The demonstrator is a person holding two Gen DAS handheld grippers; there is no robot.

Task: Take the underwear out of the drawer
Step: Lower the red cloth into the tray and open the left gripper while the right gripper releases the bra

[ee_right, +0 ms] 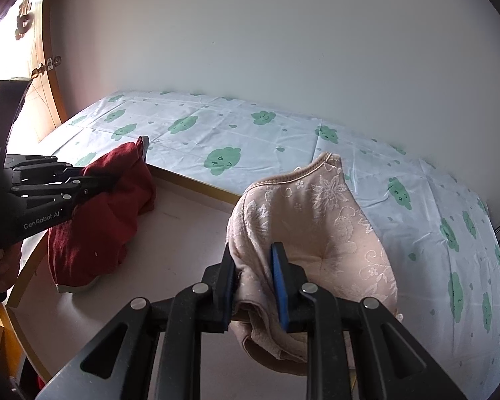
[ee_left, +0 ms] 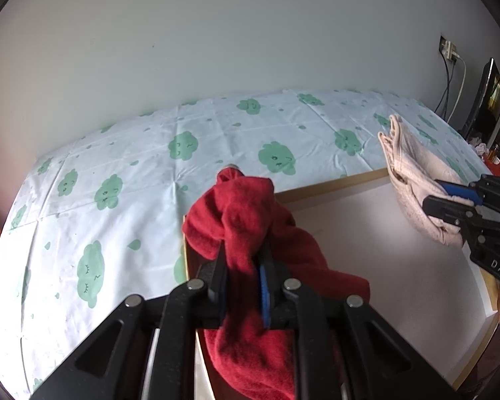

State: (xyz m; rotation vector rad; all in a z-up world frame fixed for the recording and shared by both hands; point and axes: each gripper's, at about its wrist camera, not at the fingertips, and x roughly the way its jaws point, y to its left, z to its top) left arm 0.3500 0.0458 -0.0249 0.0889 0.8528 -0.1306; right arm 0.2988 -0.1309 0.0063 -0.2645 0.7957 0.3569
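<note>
My left gripper [ee_left: 244, 250] is shut on a red piece of underwear [ee_left: 236, 213], which bunches above the fingers and hangs below them over the drawer's left rim [ee_left: 185, 256]. My right gripper [ee_right: 253, 250] is shut on a beige lace-patterned piece of underwear [ee_right: 316, 220], held up over the drawer's white bottom [ee_right: 170, 233]. Each view shows the other hand: the right gripper [ee_left: 433, 200] with the beige underwear [ee_left: 413, 173] at the right, and the left gripper [ee_right: 93, 180] with the red underwear [ee_right: 106, 206] at the left.
The drawer's wooden far rim [ee_left: 333, 185] lies against a bed with a white sheet printed with green clouds [ee_left: 116, 166]. A plain wall rises behind. A socket with cables [ee_left: 448, 50] and a dark screen [ee_left: 490, 93] stand at the right, a wooden door [ee_right: 46, 66] at the left.
</note>
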